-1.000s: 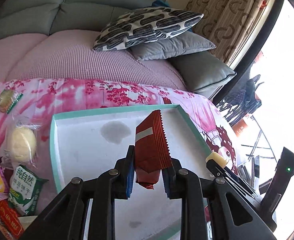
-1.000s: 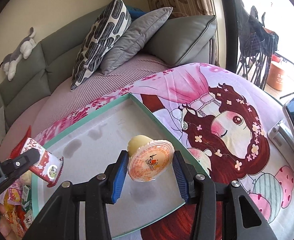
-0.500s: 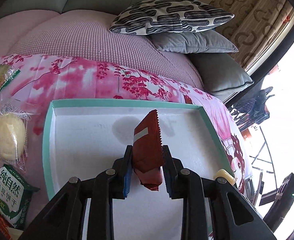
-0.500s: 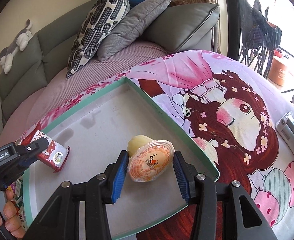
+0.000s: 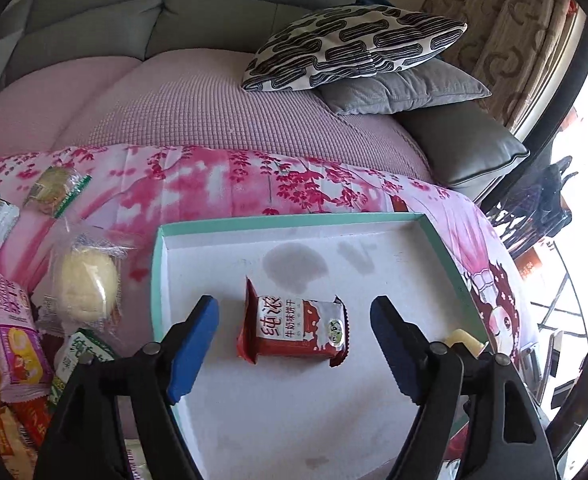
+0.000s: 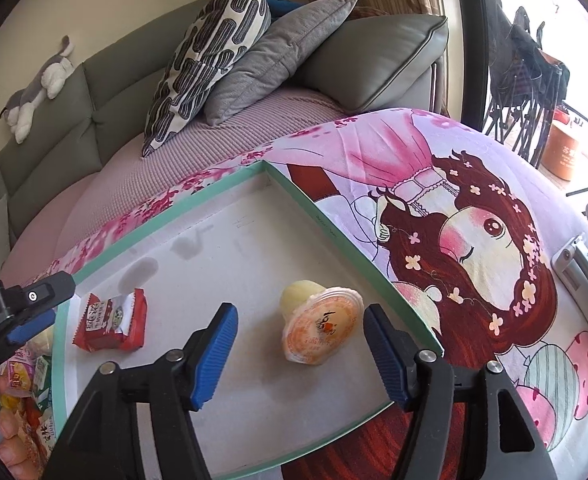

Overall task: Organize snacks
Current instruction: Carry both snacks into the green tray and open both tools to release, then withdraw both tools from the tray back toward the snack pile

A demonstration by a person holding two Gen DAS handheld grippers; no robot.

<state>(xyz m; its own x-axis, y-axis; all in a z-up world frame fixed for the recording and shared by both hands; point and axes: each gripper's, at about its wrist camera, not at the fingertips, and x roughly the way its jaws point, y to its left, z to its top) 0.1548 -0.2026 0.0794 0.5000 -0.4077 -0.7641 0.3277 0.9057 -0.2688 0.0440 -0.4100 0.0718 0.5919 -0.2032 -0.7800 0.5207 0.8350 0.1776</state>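
Red biscuit packet [image 5: 294,330]: light, crinkly foil, prob. slippery; grip across short sides, not the crimped ends. It lies flat in tray [image 5: 158,280], frame centre, between wide-open, empty L gripper [image 5: 294,346] pads, touching neither. R gripper [image 6: 299,354] also wide open, empty; jelly cup [image 6: 319,326] on its side between pads, lower centre; soft lid, grip cup body.

The tray [image 5: 439,240] has a mint-green rim and a white floor with grey stains. The biscuit packet [image 5: 294,330] in it is red with white lettering and a silvery patch. The jelly cup [image 6: 319,326] is pale yellow under an orange-printed lid. Both grippers carry blue pads [image 5: 192,344] on black fingers. The cloth [image 6: 473,240] beneath is pink with red blossoms and a cartoon girl with dark red hair. One pillow [image 5: 353,46] shows black squiggles on white; another pillow [image 5: 405,90] is plain grey.
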